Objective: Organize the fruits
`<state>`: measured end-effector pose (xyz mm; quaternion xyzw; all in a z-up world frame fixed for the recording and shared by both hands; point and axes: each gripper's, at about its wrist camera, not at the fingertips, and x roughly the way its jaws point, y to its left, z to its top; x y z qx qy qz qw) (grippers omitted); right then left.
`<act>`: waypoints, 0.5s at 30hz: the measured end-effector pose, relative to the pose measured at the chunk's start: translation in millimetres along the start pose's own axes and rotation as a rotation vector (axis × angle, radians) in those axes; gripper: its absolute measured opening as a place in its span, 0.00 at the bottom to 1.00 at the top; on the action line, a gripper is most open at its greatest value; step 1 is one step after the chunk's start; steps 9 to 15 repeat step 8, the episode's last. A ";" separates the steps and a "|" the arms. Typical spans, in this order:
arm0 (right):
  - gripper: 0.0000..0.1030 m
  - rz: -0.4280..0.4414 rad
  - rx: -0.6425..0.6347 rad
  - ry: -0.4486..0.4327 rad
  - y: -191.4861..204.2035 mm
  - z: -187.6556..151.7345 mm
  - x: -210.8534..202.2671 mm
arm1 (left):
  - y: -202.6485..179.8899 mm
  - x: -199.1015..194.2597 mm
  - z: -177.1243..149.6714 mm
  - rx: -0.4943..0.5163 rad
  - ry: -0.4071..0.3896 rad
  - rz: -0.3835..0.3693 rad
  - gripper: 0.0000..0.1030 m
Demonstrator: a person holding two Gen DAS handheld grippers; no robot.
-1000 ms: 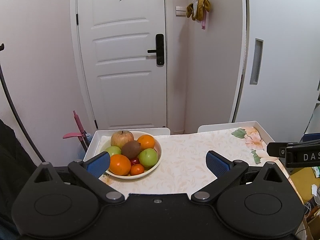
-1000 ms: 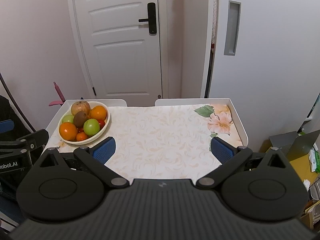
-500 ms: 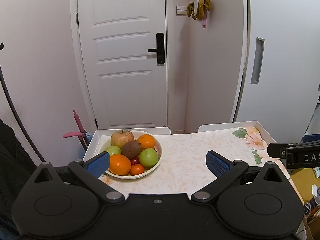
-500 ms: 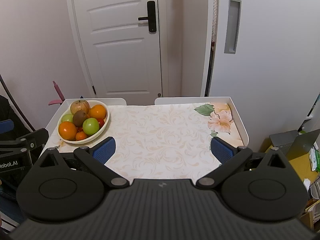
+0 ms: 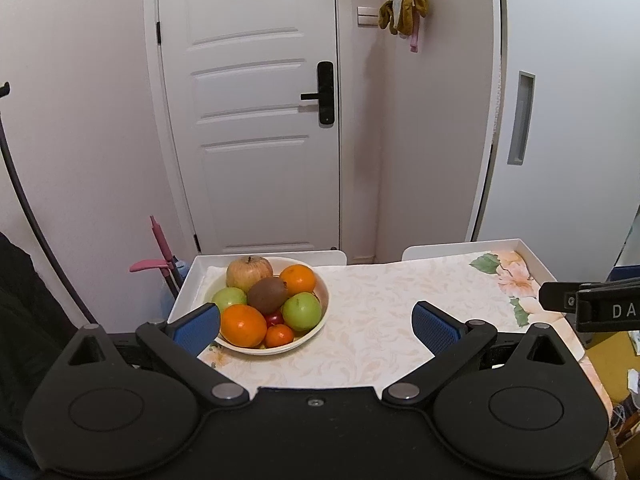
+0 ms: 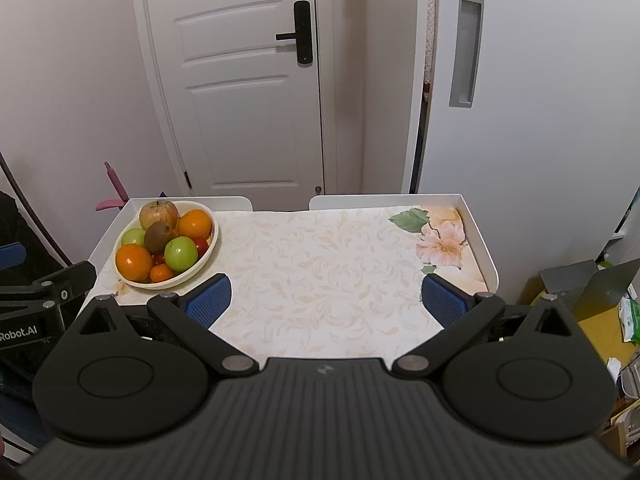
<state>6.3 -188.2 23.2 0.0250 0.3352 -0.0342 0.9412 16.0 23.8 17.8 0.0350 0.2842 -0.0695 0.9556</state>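
A white panelled door [image 5: 256, 120] with a black lever handle [image 6: 298, 34] stands behind a white rimmed table [image 6: 482, 256], whose top is covered by a floral-patterned cloth [image 6: 328, 268]. At the table's far left corner sits a cream bowl [image 5: 316, 330] heaped with fruit: a reddish-yellow apple [image 5: 249, 272] at the back, a large orange [image 5: 243, 325] in front, a second orange [image 5: 297, 279], two green apples [image 5: 302, 312] [image 5: 229, 298], a brown kiwi [image 5: 267, 295] on top, a small tangerine [image 5: 279, 335] and a red fruit [image 5: 274, 317] half hidden among them. The left gripper [image 5: 318, 322] hovers just before the bowl, jaws spread wide, holding nothing. The right gripper [image 6: 326, 298] hangs over the cloth, likewise wide apart and empty
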 end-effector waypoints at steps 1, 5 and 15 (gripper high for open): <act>1.00 0.001 -0.001 -0.001 0.3 0.5 0.2 | 1.0 0.4 0.0 -0.006 0.001 -0.003 1.00; 1.00 0.004 -0.002 -0.002 0.6 1.9 2.3 | 3.7 0.4 0.8 -0.012 -0.008 -0.006 1.00; 1.00 0.004 -0.003 -0.002 2.2 2.4 3.9 | 4.3 -0.6 0.3 -0.007 -0.019 0.004 1.00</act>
